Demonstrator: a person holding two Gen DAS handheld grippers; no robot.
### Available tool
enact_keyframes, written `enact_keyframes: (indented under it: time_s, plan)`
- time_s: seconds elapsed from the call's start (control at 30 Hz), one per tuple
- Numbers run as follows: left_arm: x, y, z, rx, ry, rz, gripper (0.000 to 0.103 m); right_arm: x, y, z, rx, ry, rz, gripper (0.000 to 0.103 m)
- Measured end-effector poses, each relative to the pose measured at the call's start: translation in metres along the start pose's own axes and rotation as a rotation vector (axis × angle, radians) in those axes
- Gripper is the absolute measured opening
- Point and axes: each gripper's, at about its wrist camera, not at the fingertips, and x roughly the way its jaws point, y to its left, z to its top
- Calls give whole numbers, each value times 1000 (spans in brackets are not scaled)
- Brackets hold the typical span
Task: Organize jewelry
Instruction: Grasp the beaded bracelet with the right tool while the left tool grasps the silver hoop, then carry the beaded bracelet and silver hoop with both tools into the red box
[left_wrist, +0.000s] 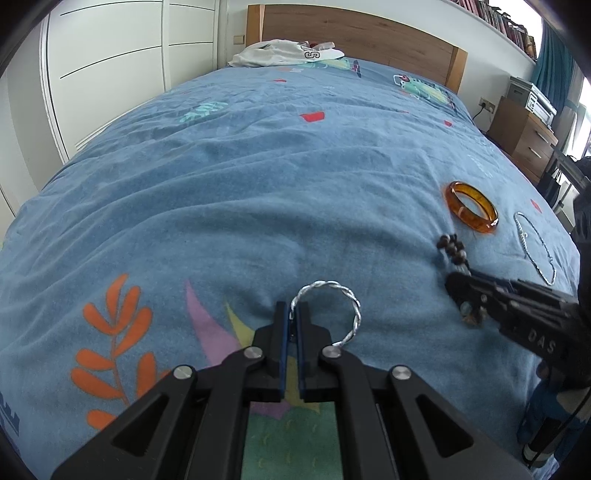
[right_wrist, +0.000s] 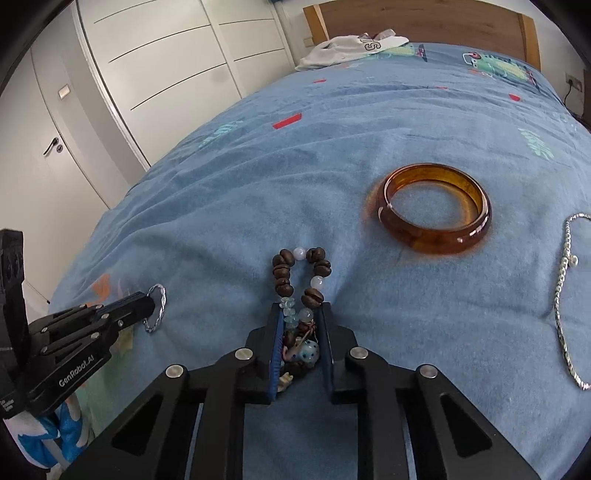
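Lying on the blue bedspread (right_wrist: 258, 155) beyond and to the right of the right gripper's (right_wrist: 301, 325) fingers, the amber bangle (right_wrist: 436, 210) is the biggest piece: a thick, glossy, see-through ring, flat on the cloth and apart from everything else. Farther right a thin silver chain (right_wrist: 565, 295) runs in a long line; the right wrist view cuts off its far side, while the left wrist view shows it as a narrow loop.

Between the right fingers sits the beaded bracelet (right_wrist: 303, 280), dark brown coffee-bean beads mixed with white and pale blue ones. Its loop lies on the bedspread just ahead of the fingertips; the fingers are clenched on its near end, where a spotted charm and small bits bunch together and are hard to make out.

Smallest is the twisted silver bracelet (left_wrist: 332, 306), a rope-like open hoop. The left gripper (left_wrist: 294, 314) has its fingers pinched tight on one side of it, and the hoop curves out ahead and to the right of the fingertips.
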Motion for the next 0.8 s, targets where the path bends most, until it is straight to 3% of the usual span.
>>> enact_keyframes:
  time_s: [0.37, 0.8]
  plan:
    - [-46, -21, -15, 46, -19, -6, 3, -59, 14, -47, -13, 29, 44, 16]
    - [-125, -85, -36, 155, -74, -54, 3, -168, 20, -93, 4, -35, 18, 16]
